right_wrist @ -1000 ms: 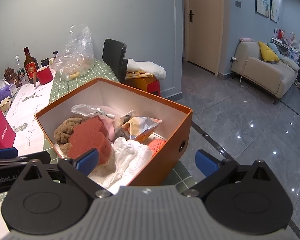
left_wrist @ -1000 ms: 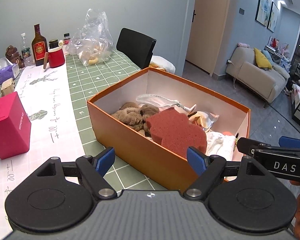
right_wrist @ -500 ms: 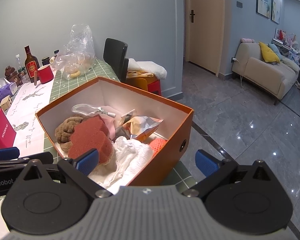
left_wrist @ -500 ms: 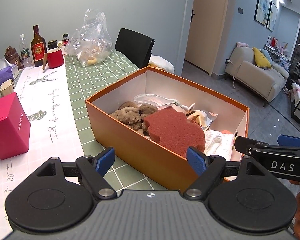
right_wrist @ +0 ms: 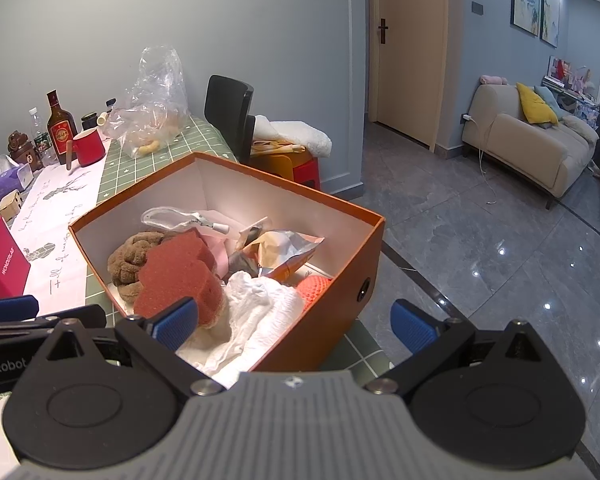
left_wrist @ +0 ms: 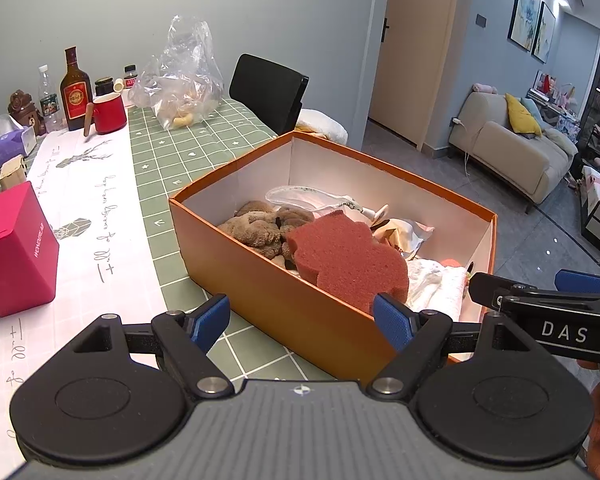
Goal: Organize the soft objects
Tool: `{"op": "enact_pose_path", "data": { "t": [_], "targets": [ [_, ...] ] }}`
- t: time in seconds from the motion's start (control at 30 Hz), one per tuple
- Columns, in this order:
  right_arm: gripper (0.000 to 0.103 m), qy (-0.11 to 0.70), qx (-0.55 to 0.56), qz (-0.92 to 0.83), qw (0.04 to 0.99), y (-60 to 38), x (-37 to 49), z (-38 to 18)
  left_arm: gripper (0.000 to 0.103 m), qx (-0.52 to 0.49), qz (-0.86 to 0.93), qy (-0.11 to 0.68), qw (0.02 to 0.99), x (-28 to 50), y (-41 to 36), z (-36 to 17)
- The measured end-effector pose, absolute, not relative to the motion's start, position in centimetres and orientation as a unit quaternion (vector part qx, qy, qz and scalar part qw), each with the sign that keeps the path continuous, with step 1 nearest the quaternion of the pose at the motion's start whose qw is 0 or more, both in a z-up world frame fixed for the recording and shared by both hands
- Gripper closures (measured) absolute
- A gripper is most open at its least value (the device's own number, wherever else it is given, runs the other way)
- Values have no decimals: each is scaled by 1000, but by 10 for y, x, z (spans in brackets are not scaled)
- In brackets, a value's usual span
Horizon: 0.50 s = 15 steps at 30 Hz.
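Both grippers, left [left_wrist: 302,322] and right [right_wrist: 296,326], spread and empty, have drawn slightly back from the box [left_wrist: 260,280]. The sponge [left_wrist: 346,258], plush [left_wrist: 260,228] and cloth [right_wrist: 260,304] lie inside; sorting appears done.

On the green checked tablecloth [left_wrist: 204,148]: a red mug [left_wrist: 110,113] beside a brown bottle [left_wrist: 75,90], a clear plastic bag [left_wrist: 184,76], a magenta box [left_wrist: 14,250]; beyond, a black chair [left_wrist: 268,90], beige sofa [left_wrist: 516,152] with yellow cushion [left_wrist: 518,114]
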State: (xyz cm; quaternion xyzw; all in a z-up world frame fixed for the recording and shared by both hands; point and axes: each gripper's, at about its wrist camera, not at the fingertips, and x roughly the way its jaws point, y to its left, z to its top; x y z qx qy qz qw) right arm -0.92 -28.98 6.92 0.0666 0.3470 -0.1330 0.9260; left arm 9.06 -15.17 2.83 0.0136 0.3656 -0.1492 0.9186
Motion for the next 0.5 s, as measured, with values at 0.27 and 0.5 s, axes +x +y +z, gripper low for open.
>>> {"op": "enact_pose_path", "data": {
  "t": [0.27, 0.5],
  "targets": [
    [3, 347, 66, -139, 925, -289, -12, 68, 8, 13, -152, 364, 919, 89, -154, 28],
    [3, 348, 66, -146, 924, -289, -12, 69, 8, 16, -163, 350, 922, 85, -158, 30]
  ]
}}
